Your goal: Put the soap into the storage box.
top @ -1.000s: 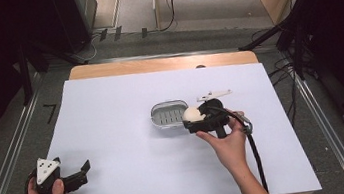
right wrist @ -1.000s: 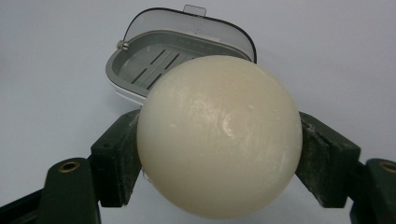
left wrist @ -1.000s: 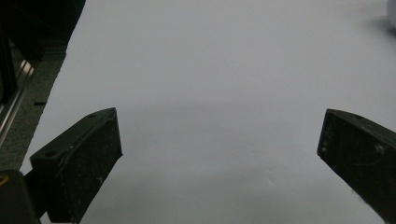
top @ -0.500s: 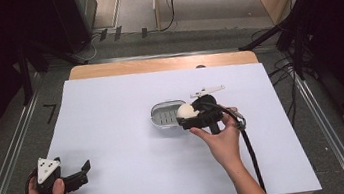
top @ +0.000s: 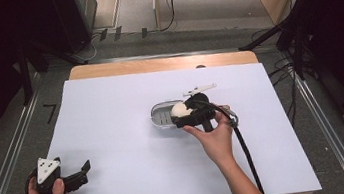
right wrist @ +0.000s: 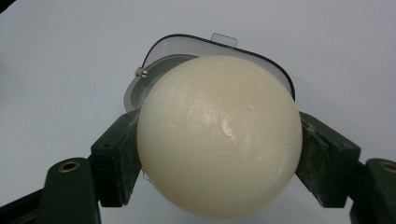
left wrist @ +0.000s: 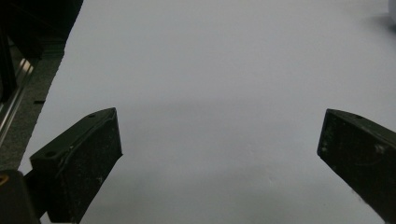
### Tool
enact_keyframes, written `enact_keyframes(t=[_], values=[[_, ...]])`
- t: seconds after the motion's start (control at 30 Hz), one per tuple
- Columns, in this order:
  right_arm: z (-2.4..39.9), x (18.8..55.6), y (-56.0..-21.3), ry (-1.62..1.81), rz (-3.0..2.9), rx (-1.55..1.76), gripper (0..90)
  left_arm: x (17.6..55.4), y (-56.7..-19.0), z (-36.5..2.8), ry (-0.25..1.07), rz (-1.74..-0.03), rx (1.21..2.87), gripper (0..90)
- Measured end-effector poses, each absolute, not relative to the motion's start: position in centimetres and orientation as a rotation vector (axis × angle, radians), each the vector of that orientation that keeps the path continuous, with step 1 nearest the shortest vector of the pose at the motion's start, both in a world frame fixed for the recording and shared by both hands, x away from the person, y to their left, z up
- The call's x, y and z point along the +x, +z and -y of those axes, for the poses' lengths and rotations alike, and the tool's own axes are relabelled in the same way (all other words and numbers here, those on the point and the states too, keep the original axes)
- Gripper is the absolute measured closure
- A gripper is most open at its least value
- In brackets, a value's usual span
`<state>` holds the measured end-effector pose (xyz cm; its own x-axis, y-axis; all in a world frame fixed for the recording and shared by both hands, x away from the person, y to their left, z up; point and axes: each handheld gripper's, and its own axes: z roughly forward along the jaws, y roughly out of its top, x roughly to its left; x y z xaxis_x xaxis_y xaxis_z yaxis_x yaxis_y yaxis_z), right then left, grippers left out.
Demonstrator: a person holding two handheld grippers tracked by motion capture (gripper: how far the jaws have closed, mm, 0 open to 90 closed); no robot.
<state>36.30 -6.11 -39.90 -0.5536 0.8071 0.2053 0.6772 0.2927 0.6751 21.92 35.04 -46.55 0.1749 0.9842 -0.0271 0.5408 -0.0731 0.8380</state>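
Observation:
A cream-white round soap [right wrist: 219,140] sits clamped between the jaws of my right gripper [top: 182,115], just above a small grey oval soap dish [top: 162,116] at the middle of the white table sheet. In the right gripper view the dish [right wrist: 154,79] peeks out behind the soap. My left gripper [top: 77,176] rests low at the front left corner, held by a hand, jaws wide apart over bare sheet. Its fingers [left wrist: 79,158] hold nothing.
A white sheet [top: 113,125] covers the wooden table. Cables trail off the table's right side, and metal rails run along both sides. Dark equipment stands beyond the far left edge.
My right gripper has carried the soap left, from the dish's right edge to over the dish. The left gripper stays put.

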Motion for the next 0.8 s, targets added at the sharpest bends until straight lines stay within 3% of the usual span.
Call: enact_keyframes(t=[0.8], values=[[4.3,37.9,-40.4,1.099,-2.393,1.405,25.1,22.0,-46.6,-35.0,0.761,-1.463,1.719,0.4]])
